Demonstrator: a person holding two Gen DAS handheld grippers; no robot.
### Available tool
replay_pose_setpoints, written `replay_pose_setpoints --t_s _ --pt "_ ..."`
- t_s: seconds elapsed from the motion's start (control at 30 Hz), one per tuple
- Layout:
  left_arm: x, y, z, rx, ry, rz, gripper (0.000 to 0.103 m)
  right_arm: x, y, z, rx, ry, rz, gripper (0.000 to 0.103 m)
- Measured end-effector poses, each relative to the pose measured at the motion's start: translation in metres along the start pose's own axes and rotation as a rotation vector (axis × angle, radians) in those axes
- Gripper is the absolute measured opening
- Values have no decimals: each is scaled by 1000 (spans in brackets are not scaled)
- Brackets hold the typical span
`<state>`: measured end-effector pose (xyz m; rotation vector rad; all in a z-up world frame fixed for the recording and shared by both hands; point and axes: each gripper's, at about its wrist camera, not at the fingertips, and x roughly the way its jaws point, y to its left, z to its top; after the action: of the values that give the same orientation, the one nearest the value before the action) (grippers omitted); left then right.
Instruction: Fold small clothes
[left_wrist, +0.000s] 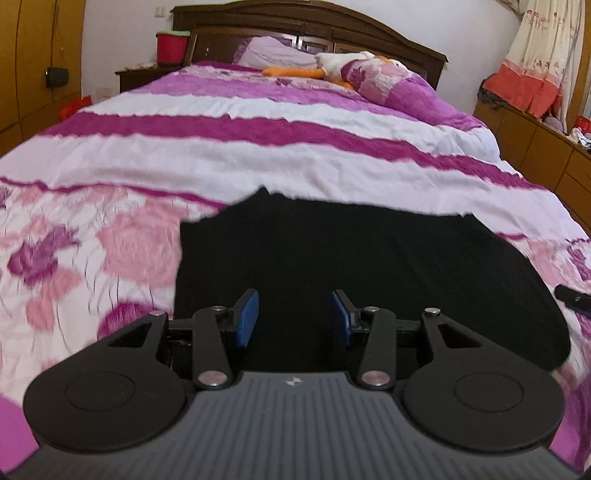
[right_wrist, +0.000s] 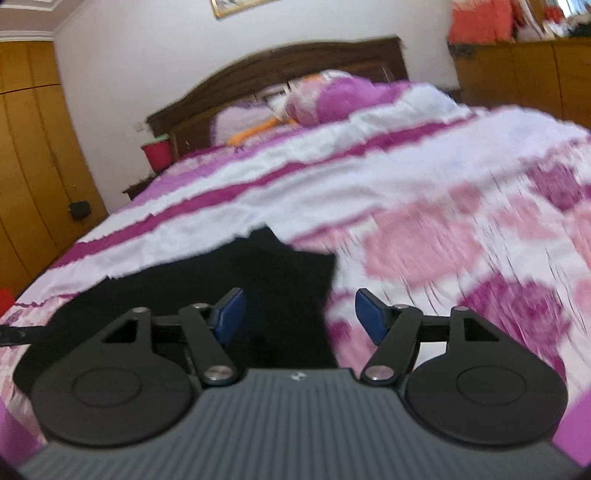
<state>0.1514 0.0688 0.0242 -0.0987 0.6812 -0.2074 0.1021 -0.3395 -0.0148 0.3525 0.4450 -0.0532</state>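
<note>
A black garment (left_wrist: 351, 258) lies flat on the pink and purple flowered bed cover (left_wrist: 258, 155), near the foot of the bed. My left gripper (left_wrist: 294, 317) hovers over the garment's near left part, open, and its blue pads (left_wrist: 246, 317) press on nothing. My right gripper (right_wrist: 299, 317) is open above the right edge of the garment (right_wrist: 221, 273), with one pad over black cloth and the other over the bed cover (right_wrist: 424, 240). A dark object (left_wrist: 574, 299) pokes in at the garment's right side in the left wrist view. The right wrist view is blurred.
A stuffed duck toy (left_wrist: 332, 66) and pillows lie at the head of the bed by the dark wooden headboard (left_wrist: 295, 18). A red bucket (left_wrist: 170, 48) stands on the nightstand. Wooden wardrobes (right_wrist: 33, 147) line the left, and a low cabinet (left_wrist: 535, 140) the right.
</note>
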Motion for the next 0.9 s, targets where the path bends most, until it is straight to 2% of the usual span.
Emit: replay_pose_setpoints --t_s 0.1,0.23,0.57,0.9 --pt "0 -1 -15 -25 26 -10 50 5 -9 -15 52 58 25 70" --pt "7 -3 -26 -26 32 4 50 15 -12 -28 152 86 104 70" --pt "10 -4 -27 -34 33 27 51 37 0 -35 281 80 173 70" --pt "14 -17 -28 -25 30 87 51 55 4 -39 278 36 198 71"
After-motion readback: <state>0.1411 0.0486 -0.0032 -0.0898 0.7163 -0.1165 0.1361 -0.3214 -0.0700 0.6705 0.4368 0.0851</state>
